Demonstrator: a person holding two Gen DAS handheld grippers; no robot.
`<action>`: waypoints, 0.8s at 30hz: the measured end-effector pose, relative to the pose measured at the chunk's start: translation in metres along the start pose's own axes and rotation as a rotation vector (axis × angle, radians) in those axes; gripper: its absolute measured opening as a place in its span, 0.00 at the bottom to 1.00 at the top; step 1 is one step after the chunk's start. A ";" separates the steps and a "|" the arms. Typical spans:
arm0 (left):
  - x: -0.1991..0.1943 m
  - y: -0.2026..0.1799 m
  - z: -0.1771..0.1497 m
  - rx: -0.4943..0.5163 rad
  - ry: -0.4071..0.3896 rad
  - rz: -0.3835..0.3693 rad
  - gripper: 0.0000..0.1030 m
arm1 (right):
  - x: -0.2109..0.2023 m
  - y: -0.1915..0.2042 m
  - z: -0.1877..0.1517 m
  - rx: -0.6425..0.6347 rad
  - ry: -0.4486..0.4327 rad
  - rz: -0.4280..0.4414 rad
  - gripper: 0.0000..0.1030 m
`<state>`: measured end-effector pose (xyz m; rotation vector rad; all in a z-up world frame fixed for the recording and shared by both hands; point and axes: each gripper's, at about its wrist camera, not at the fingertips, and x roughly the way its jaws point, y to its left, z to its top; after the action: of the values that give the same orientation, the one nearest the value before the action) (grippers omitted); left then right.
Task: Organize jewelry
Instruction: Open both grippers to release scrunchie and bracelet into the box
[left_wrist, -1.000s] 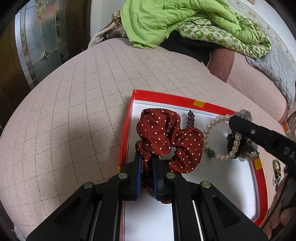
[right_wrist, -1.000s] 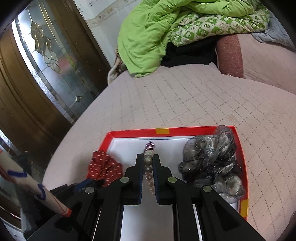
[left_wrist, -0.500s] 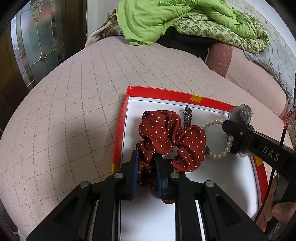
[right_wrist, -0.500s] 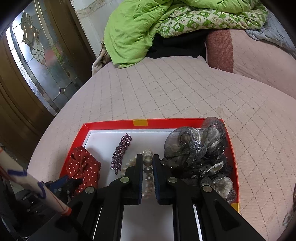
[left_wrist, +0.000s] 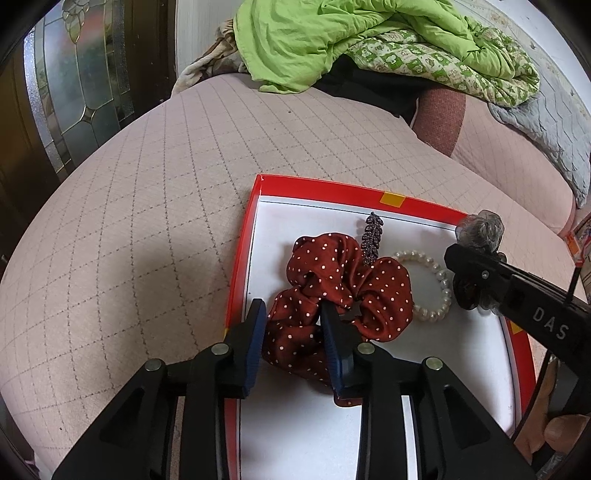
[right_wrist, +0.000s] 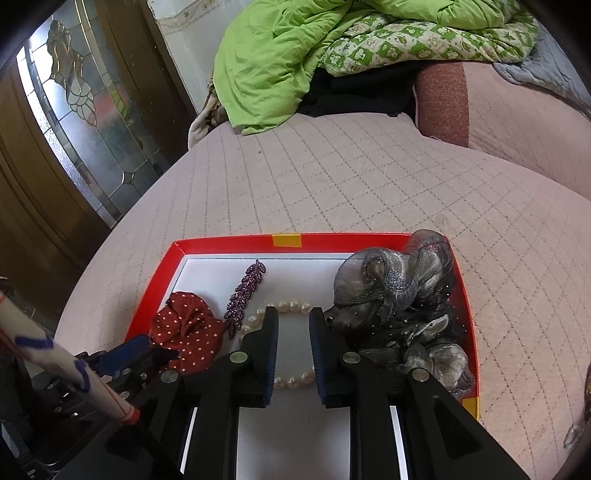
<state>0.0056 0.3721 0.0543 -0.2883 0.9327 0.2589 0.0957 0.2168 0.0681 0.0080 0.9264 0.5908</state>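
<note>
A red-rimmed tray (left_wrist: 332, 188) (right_wrist: 229, 243) with a white floor lies on the bed. My left gripper (left_wrist: 291, 321) has its jaws opening around a fold of the red polka-dot scrunchie (left_wrist: 343, 284) (right_wrist: 188, 328), and the left pad stands off the cloth. My right gripper (right_wrist: 293, 325) is opening too. The pearl bracelet (right_wrist: 288, 306) (left_wrist: 432, 291) lies flat on the tray floor beneath it, free of the pads. A purple leaf hair clip (left_wrist: 371, 240) (right_wrist: 245, 295) lies between scrunchie and bracelet. A grey organza scrunchie (right_wrist: 399, 295) fills the tray's right side.
The tray rests on a pink quilted bed cover (left_wrist: 147, 221). A green quilt (left_wrist: 351, 40) is heaped at the back, and a glass-panelled door (right_wrist: 74, 103) stands at the left. A person's fingers (left_wrist: 554, 432) show at the lower right of the left wrist view.
Both pairs of jaws have parted. The left let go of the red scrunchie. The right released the pearl bracelet, which now lies on the tray floor.
</note>
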 end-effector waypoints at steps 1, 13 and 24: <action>0.000 0.000 0.000 0.001 -0.001 0.000 0.30 | -0.001 0.000 0.000 0.001 -0.001 0.002 0.19; -0.004 -0.004 0.001 0.003 -0.017 0.011 0.40 | -0.023 0.006 -0.003 0.003 -0.015 0.037 0.26; -0.038 -0.019 -0.008 0.045 -0.134 0.044 0.52 | -0.077 -0.011 -0.021 0.048 -0.059 0.075 0.33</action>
<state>-0.0157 0.3479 0.0829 -0.2062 0.8118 0.2937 0.0504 0.1651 0.1098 0.1030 0.8860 0.6349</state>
